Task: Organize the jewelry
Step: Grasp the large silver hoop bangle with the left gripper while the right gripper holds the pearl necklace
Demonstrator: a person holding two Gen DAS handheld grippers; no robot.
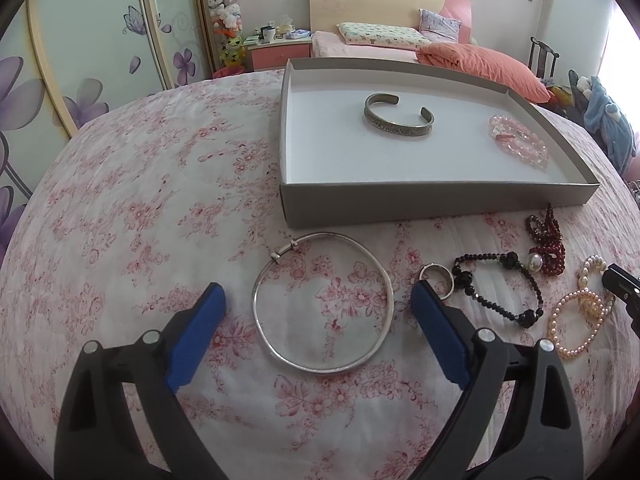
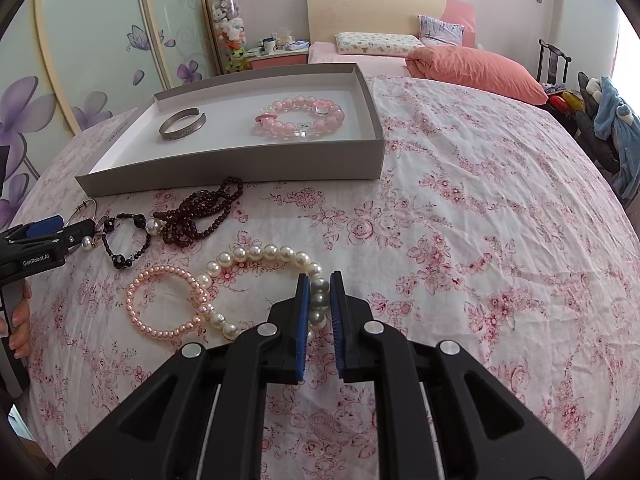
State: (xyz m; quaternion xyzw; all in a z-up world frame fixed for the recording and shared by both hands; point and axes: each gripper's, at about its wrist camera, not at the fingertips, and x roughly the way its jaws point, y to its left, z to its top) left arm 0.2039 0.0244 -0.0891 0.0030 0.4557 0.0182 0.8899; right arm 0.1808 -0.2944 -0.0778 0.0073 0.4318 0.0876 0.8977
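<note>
Your left gripper [image 1: 318, 298] hangs over the pink-flowered white bedspread [image 1: 140, 200] with its blue-padded jaws spread wide. The thin silver bangle with a small clasp [image 1: 323, 302] lies flat on the cloth between them, and neither pad touches it.

Your right gripper [image 2: 319, 286] is clenched on the white pearl bracelet of large round beads [image 2: 256, 254]: the pads press a greyish pearl of the strand at the tips. The rest of that bracelet curves away to the left on the bedspread, where it overlaps the pink bracelet of small pearls [image 2: 160, 304].

Left of these, near the left gripper, lie the black faceted bead bracelet with a white pearl [image 2: 124, 240] and, just beyond it, the bunched dark red bead strand [image 2: 204, 212]. A small silver ring [image 1: 438, 278] rests beside the right-hand pad of your left gripper; the pad hides part of it.

Farther off sits the shallow grey cardboard box with a white inside [image 2: 240, 170]. In it, well apart, are the engraved open metal cuff [image 1: 398, 116] on the left and the pale pink chunky bead bracelet with clear crystals [image 2: 298, 116] on the right. Your fingers [image 2: 20, 320] show at the left edge of the right wrist view.
</note>
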